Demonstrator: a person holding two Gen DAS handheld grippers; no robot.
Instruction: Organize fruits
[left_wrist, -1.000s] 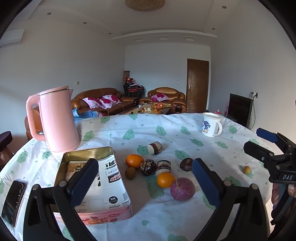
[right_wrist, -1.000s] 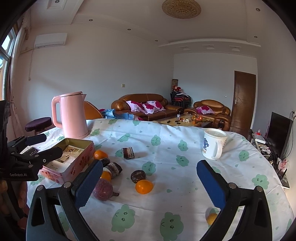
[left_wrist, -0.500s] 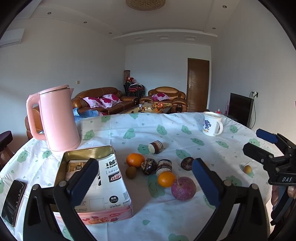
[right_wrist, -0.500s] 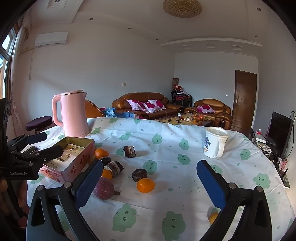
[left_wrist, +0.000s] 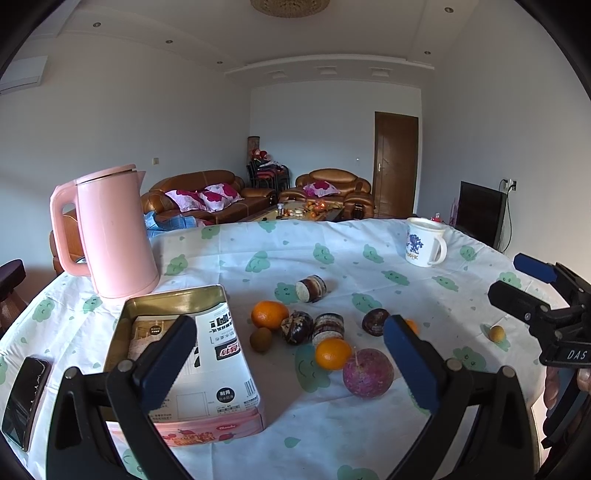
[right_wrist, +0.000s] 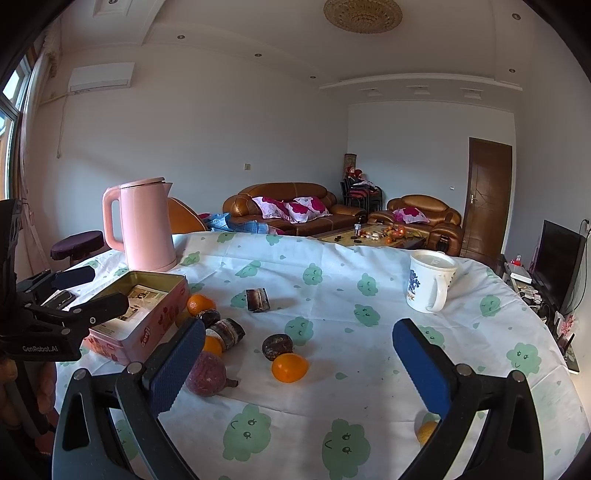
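Two hand-held grippers raised over the table (right_wrist: 369, 369), each with jaws spread wide and clamping nothing. Left hand-held gripper (left_wrist: 288, 354) level and pointed across the cloth, its left pad over the open tin (left_wrist: 173, 302), its right pad just beside the purple fruit (left_wrist: 367, 373). Right hand-held gripper (right_wrist: 299, 362) likewise level, held farther right, its left pad overlapping that same purple fruit (right_wrist: 207, 374) in view, its right pad above a small yellow fruit (right_wrist: 426, 432) near the table's edge. Fingers of the holding hand (left_wrist: 550, 384) glimpsed under the right tool's body at the frame's margin.

Nearest on the cloth: the purple fruit, touching or nearly touching an orange (left_wrist: 332, 353). Just beyond: a small brown kiwi-like fruit (left_wrist: 260, 339), a dark mottled fruit (left_wrist: 296, 326), a striped jar lying on its side (left_wrist: 328, 326), another dark round fruit (left_wrist: 375, 321) and a second orange (left_wrist: 269, 314) close to the tin. A third orange (right_wrist: 290, 367) beside the dark round fruit, seen plainly from the right wrist. No fruit inside the tin; only printed packets there.

Black phone (left_wrist: 26, 391) at the left edge. Farther back, a second striped jar (left_wrist: 311, 288) lying alone, a pink kettle (left_wrist: 110, 232) upright behind the tin, and a white mug (left_wrist: 424, 242) well apart at far right.
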